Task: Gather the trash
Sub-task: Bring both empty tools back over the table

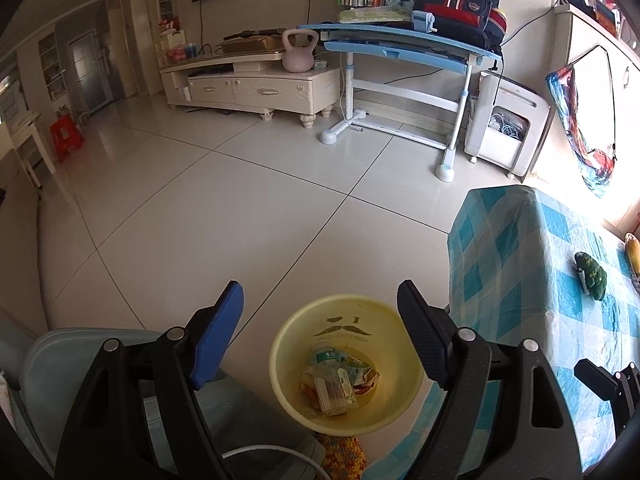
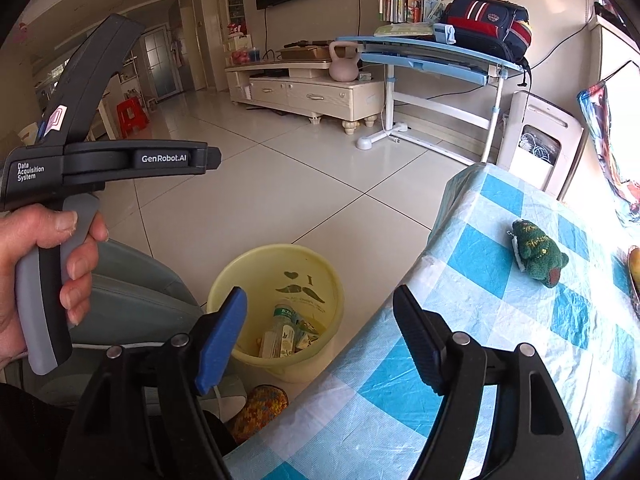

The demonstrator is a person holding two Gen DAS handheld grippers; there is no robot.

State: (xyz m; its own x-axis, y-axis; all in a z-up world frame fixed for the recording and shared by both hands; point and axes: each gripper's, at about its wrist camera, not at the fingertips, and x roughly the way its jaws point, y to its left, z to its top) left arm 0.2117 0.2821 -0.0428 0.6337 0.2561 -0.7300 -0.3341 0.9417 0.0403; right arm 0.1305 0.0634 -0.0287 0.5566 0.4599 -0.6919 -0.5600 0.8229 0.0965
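Observation:
A yellow bin (image 1: 280, 364) (image 2: 224, 292) stands on the floor beside the table, with plastic bottles and wrappers (image 1: 334, 380) (image 2: 282, 334) lying in its bottom. My left gripper (image 1: 320, 320) hangs above the bin, open, with nothing between its fingers. My right gripper (image 2: 320, 328) is open and empty too, over the bin's right side and the table's edge. In the right wrist view a hand (image 2: 36, 268) holds the left gripper's handle at the far left. A tip of the right gripper (image 1: 596, 378) shows at the lower right of the left wrist view.
The table with a blue checked cloth (image 1: 540, 280) (image 2: 500, 340) holds a green plush toy (image 1: 592, 274) (image 2: 538, 250). A grey-green chair (image 2: 128, 292) sits left of the bin; a knitted cushion (image 2: 260, 408) lies below it. A blue desk (image 1: 400, 40) and TV cabinet (image 1: 256, 88) stand across the tiled floor.

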